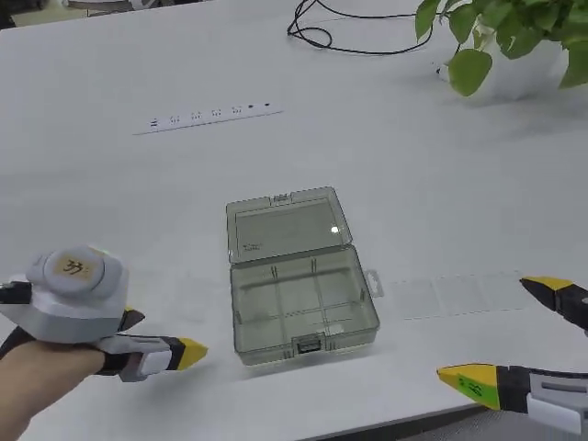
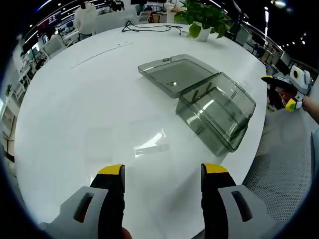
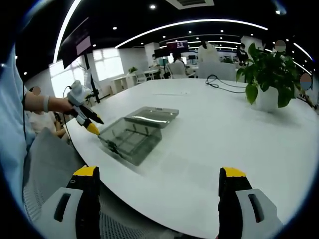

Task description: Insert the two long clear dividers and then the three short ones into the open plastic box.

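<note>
The smoky clear plastic box [image 1: 303,308] lies open at the table's middle, its lid [image 1: 285,225] flat behind it. Thin clear walls seem to stand inside it. Flat clear short dividers [image 1: 450,294] lie to its right, and faint ones [image 2: 149,144] lie to its left. A long clear strip [image 1: 207,118] lies far back left. My left gripper [image 1: 161,335] hovers open left of the box, its jaws [image 2: 163,172] empty above the faint dividers. My right gripper [image 1: 510,333] is open and empty at the front right, off the table edge [image 3: 159,174].
A potted plant [image 1: 501,41] stands at the back right and a black cable [image 1: 340,32] loops at the back. The box [image 3: 132,137] sits near the table's front edge. People and desks fill the room behind.
</note>
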A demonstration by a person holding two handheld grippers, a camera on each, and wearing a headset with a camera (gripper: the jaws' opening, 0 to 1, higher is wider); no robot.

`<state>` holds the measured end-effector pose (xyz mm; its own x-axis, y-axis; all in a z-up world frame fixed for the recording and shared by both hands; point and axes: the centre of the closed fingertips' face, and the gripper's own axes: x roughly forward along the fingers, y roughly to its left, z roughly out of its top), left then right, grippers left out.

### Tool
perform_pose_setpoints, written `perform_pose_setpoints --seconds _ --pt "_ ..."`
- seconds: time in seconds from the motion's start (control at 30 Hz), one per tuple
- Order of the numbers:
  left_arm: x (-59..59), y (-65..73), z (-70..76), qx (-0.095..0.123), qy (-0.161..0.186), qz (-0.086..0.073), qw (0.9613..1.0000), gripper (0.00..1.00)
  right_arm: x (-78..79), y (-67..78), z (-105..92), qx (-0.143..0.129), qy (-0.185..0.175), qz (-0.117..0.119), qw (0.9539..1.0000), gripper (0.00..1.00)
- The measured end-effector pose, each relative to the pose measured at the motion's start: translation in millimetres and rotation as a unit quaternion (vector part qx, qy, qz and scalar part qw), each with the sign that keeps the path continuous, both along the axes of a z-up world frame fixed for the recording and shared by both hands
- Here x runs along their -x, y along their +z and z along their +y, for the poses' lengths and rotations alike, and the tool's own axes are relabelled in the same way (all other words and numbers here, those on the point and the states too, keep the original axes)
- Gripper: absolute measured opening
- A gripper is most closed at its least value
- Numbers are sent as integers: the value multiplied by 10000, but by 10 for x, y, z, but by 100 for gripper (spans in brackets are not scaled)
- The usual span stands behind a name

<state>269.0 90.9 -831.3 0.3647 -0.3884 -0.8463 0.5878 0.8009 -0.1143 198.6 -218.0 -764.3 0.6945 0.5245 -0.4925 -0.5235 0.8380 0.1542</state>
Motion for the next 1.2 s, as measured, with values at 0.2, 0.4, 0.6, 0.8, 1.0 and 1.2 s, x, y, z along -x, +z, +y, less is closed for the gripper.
perform_pose_setpoints --seconds 0.2,0.4,0.6,0.8,1.0,1.2 --pt "-37 -63 22 -93 131 136 9998 49 -11 -6 -11 -3 -8 13 10000 100" --pt "-39 -82 18 -131 228 222 9994 45 -23 -14 -24 -14 -22 13 10000 100" --pt "-70 -119 48 -224 447 250 9984 42 -21 -26 -39 -27 -48 20 10000 100" --pt "-93 -127 48 -336 497 195 9980 38 -24 -36 -45 -34 -57 17 10000 100" --pt "-72 -139 46 -551 429 121 9975 37 -37 -28 -56 -32 -77 -5 10000 100" --pt "-63 -136 46 -716 397 10 9966 35 -41 -32 -42 -49 -58 -21 10000 100"
